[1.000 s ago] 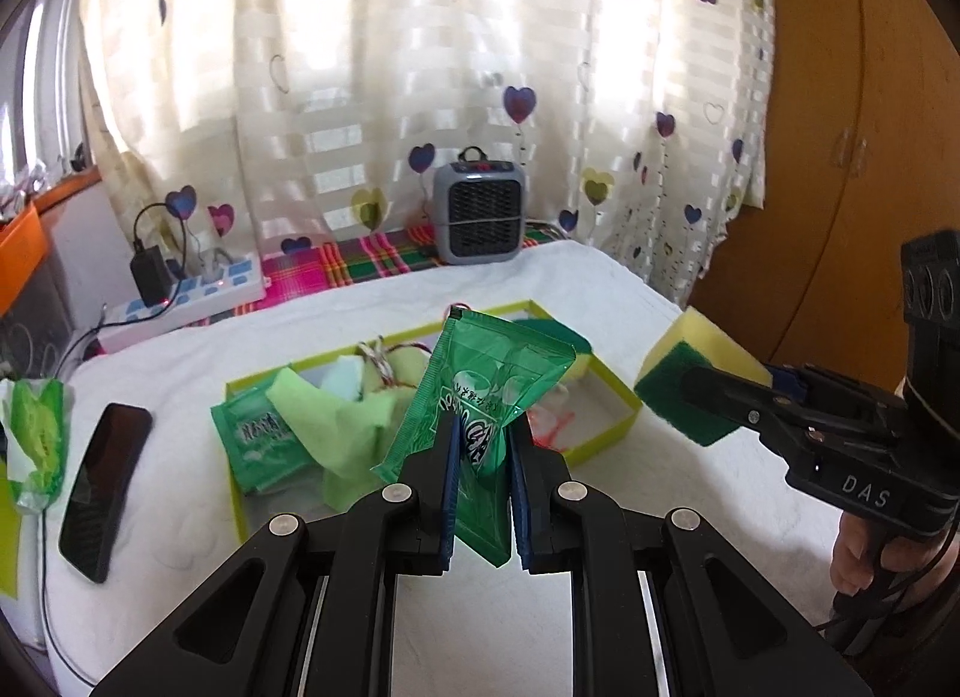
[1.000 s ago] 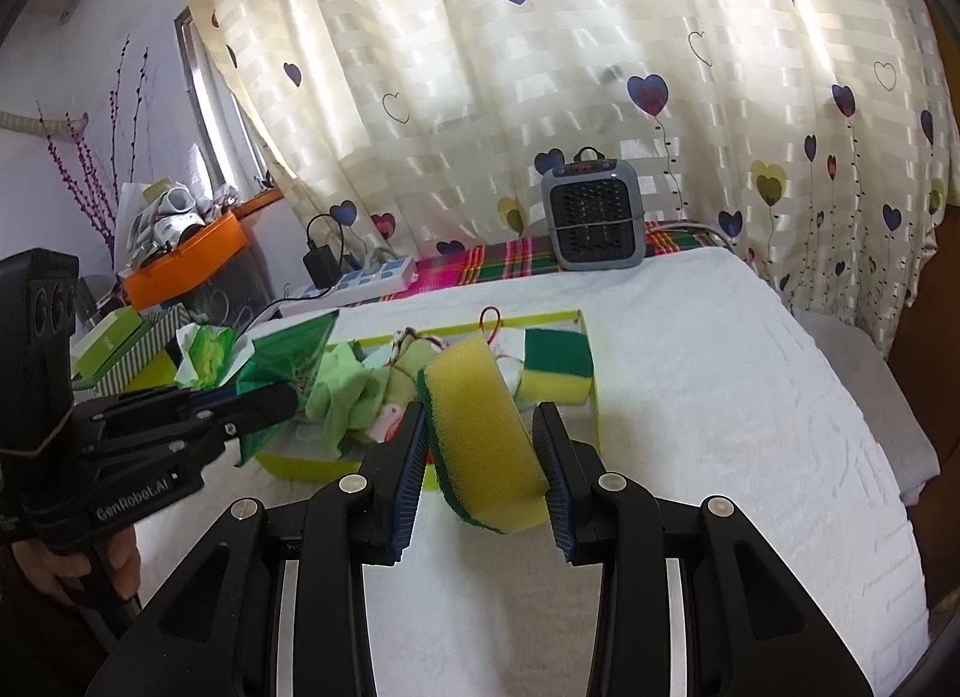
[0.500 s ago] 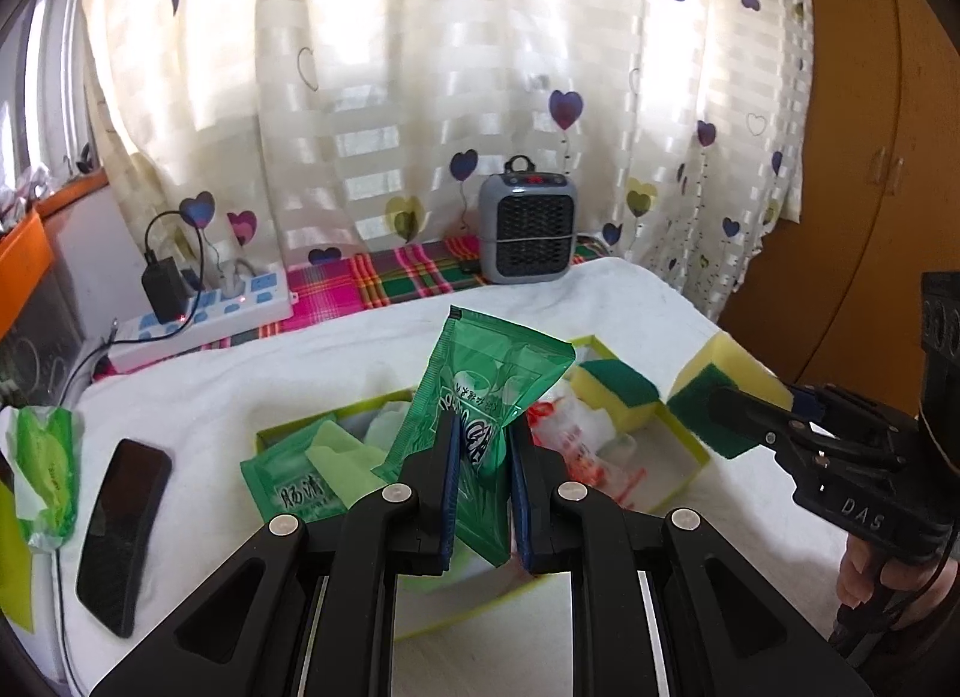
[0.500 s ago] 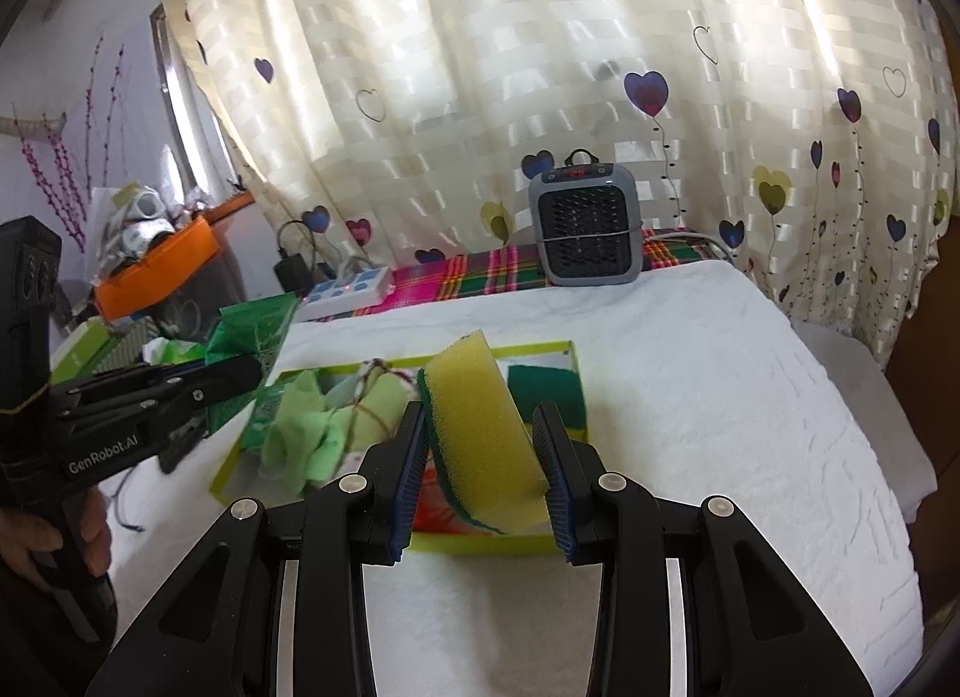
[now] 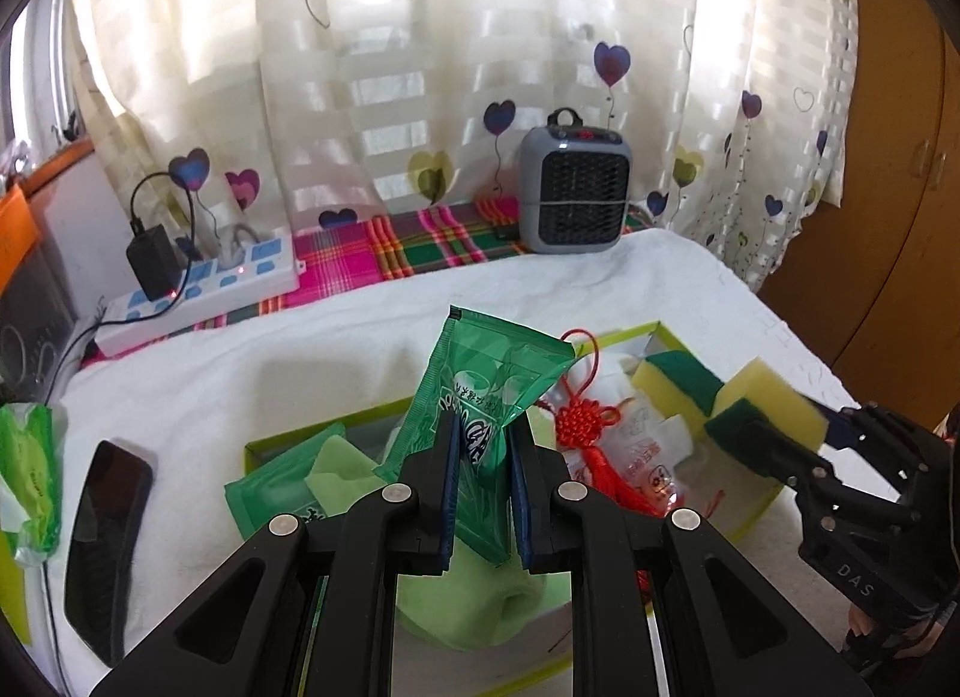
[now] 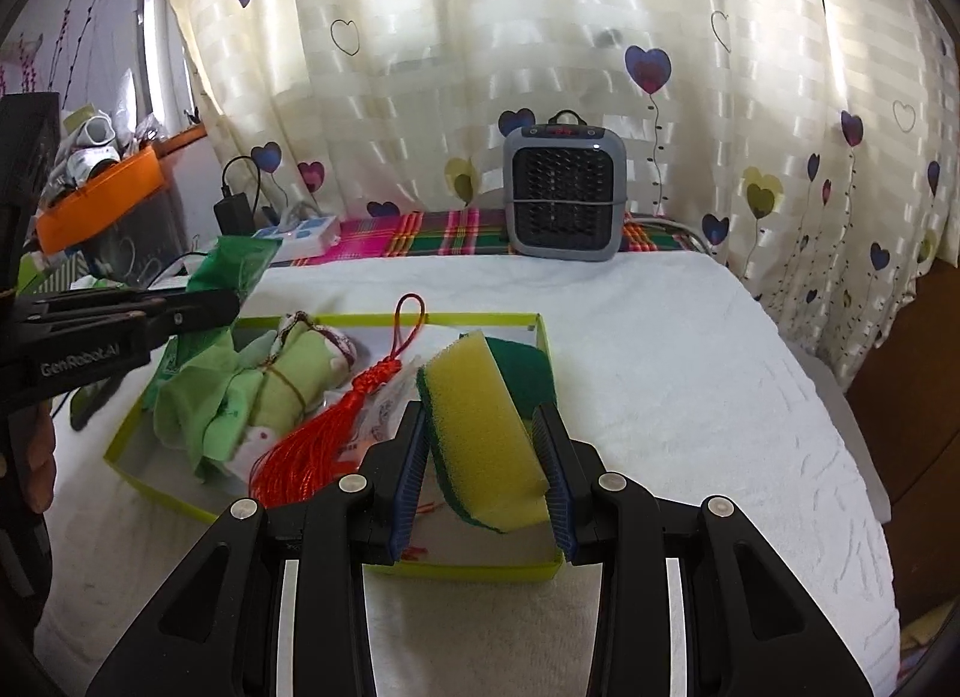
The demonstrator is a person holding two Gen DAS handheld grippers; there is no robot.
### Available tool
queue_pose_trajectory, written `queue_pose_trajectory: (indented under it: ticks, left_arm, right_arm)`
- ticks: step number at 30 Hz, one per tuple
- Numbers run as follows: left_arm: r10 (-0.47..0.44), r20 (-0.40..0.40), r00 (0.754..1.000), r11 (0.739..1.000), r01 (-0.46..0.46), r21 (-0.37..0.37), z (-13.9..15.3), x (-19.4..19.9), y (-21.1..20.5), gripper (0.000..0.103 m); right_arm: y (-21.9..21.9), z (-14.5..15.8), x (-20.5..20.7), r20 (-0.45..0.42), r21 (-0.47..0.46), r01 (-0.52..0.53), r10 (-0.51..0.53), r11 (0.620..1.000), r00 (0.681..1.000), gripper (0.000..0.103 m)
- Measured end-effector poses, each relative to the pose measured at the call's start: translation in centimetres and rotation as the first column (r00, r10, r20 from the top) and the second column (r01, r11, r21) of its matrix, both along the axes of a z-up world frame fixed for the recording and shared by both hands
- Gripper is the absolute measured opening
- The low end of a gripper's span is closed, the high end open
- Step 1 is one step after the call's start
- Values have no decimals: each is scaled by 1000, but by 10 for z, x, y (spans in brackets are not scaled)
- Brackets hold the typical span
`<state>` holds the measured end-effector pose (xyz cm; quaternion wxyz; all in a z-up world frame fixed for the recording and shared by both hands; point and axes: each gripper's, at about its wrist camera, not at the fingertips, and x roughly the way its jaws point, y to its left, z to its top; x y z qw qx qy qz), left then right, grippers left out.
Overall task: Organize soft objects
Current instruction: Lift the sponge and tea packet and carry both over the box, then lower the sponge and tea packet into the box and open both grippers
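Observation:
My left gripper [image 5: 483, 439] is shut on a green plastic packet [image 5: 492, 385], held upright above the lime-green box [image 5: 288, 439]. My right gripper [image 6: 480, 427] is shut on a yellow sponge with a green scrub side [image 6: 480, 421], hanging over the right end of the same box [image 6: 336, 318]. In the right wrist view the left gripper [image 6: 228, 298] comes in from the left with the packet [image 6: 231, 265]. In the left wrist view the right gripper [image 5: 774, 433] enters from the right, carrying the sponge [image 5: 762, 403].
Inside the box lie a light green cloth [image 6: 240, 397], a red tassel knot [image 6: 324, 427], a second sponge [image 5: 672, 379] and another green packet [image 5: 270, 481]. A phone [image 5: 105, 541] lies on the white towel at left. A grey heater [image 6: 564, 193] and a power strip [image 5: 198, 289] stand behind.
Both grippers have moved forward and down over the box with their loads, so the box now lies right beneath the fingers. Neither grip has changed.

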<state>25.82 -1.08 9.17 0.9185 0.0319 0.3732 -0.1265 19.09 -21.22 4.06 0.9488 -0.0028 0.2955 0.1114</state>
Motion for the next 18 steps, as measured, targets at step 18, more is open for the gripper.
queue_pose_trajectory:
  ticks: [18]
  left_arm:
    - [-85,2,996,996,85,34,-8,15,-54,14]
  right_arm:
    - [15,-10,-2,5,-107,2,-1,994,1000,37]
